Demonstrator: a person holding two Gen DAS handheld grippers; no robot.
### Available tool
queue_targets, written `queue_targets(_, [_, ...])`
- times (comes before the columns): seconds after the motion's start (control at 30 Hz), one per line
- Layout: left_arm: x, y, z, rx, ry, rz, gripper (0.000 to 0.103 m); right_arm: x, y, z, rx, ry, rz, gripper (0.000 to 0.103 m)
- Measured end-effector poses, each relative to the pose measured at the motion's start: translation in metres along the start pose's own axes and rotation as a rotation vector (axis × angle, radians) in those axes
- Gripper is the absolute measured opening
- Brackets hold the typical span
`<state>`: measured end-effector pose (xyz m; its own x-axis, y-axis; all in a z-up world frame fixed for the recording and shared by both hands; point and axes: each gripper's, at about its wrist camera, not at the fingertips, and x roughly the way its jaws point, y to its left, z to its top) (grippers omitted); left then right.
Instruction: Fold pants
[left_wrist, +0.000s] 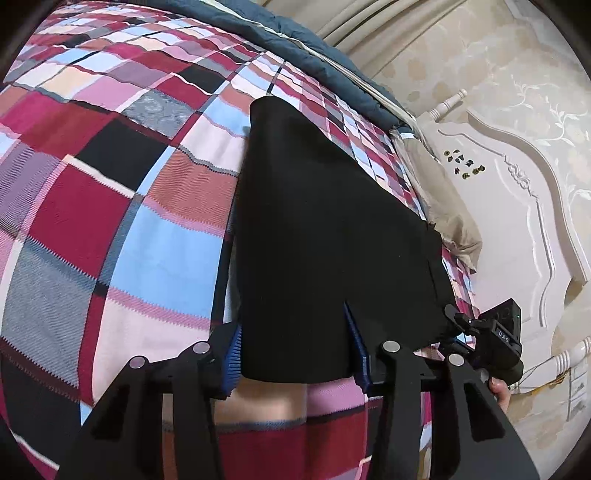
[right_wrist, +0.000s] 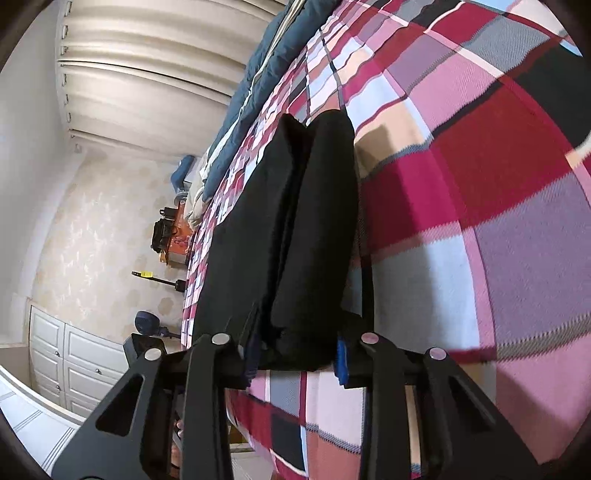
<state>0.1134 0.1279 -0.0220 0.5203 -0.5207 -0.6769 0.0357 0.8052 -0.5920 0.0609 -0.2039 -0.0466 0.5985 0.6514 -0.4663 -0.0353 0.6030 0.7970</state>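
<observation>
Even indoor light, sharp centre (fisheye-warped edges).

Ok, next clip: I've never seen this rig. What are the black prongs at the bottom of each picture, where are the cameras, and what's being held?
No robot here: a person holds a two-finger tool in each hand, with a fisheye camera on each looking along its fingers. One picture is from the left tool, the other from the right tool. The prongs are the tools' own fingers with blue pads. Black pants lie on a plaid bedspread. Each tool is closed on an edge of the pants. The other tool shows in the left view.
</observation>
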Motion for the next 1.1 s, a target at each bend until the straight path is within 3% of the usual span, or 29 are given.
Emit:
queue_targets(0.5, [-0.02, -0.006, -0.034, -0.004, -0.006, 0.011, 0.047, -0.016, -0.008, -0.012, 0.025, 0.019, 0.026, 0.03])
queue_targets(0.9, [-0.017, -0.002, -0.034, 0.005, -0.008, 0.012, 0.049, -0.013, -0.019, -0.011, 0.058, 0.023, 0.055, 0.031])
queue_targets(1.0, [-0.016, 0.0, -0.034, 0.01, -0.013, 0.024, 0.058, -0.013, -0.024, -0.014, 0.067, 0.027, 0.064, 0.033])
queue_targets(1.07, [-0.015, -0.001, -0.034, 0.008, -0.024, 0.044, 0.072, -0.013, -0.027, -0.015, 0.075, 0.024, 0.072, 0.036])
queue_targets(1.1, [-0.014, 0.0, -0.034, 0.007, -0.03, 0.052, 0.074, -0.013, -0.026, -0.015, 0.07, 0.023, 0.076, 0.038])
